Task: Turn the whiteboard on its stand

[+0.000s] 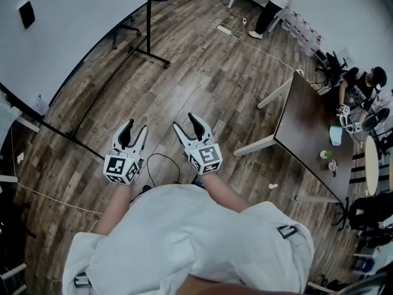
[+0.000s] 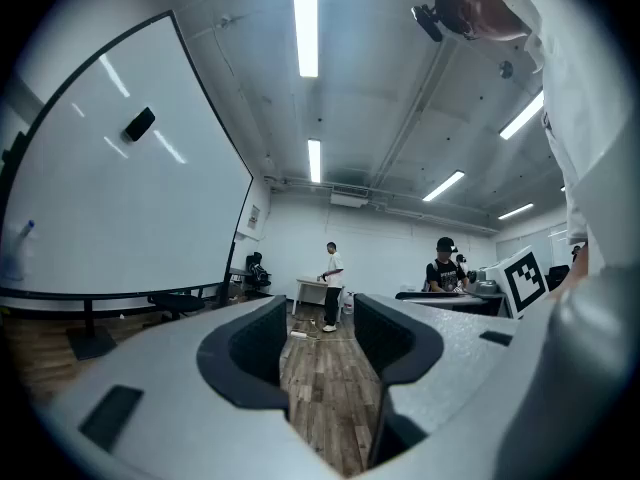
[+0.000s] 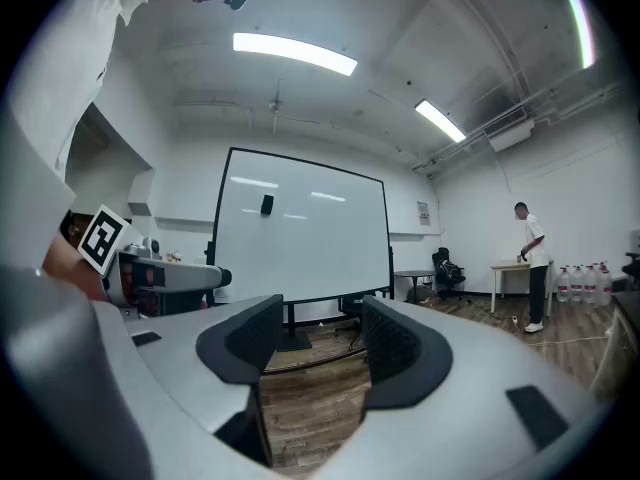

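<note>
White-faced, black-framed whiteboard [image 3: 320, 248] stands upright on its stand; left gripper [image 1: 136, 126] and right gripper [image 1: 184, 121] jaws wide, empty.

1 person [image 1: 362, 91] sits near a table [image 1: 307, 128] (dark-topped).

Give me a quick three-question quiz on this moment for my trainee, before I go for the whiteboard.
1. True or false: the left gripper is clamped on the whiteboard.
2. What stands between the jaws of the right gripper? A: a marker. B: a bar of the stand. C: nothing.
3. Fill in: in the head view, the brown table lies toward the ____ edge of the picture.

Key: 1 false, its jaws stand apart and empty, away from the board; 2 C; 3 right.
</note>
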Action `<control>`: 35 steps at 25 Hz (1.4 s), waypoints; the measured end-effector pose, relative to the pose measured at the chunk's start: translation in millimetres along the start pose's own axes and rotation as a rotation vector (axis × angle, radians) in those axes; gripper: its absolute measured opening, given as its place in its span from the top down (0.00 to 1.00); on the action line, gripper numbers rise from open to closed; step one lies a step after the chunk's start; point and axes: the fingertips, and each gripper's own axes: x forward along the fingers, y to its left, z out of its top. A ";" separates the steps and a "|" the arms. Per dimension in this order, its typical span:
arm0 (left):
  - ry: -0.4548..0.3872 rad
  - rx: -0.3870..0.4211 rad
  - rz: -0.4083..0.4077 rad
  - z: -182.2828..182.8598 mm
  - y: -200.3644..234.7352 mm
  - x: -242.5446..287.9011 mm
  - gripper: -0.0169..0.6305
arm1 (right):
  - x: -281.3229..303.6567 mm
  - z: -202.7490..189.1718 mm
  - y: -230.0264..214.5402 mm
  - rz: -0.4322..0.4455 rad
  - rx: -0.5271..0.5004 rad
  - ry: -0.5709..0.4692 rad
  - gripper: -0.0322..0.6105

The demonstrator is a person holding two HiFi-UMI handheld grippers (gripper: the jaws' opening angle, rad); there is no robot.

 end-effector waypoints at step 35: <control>-0.012 0.039 0.089 -11.6 -24.5 45.9 0.68 | -10.2 -4.6 -77.3 0.095 -0.016 -0.046 0.57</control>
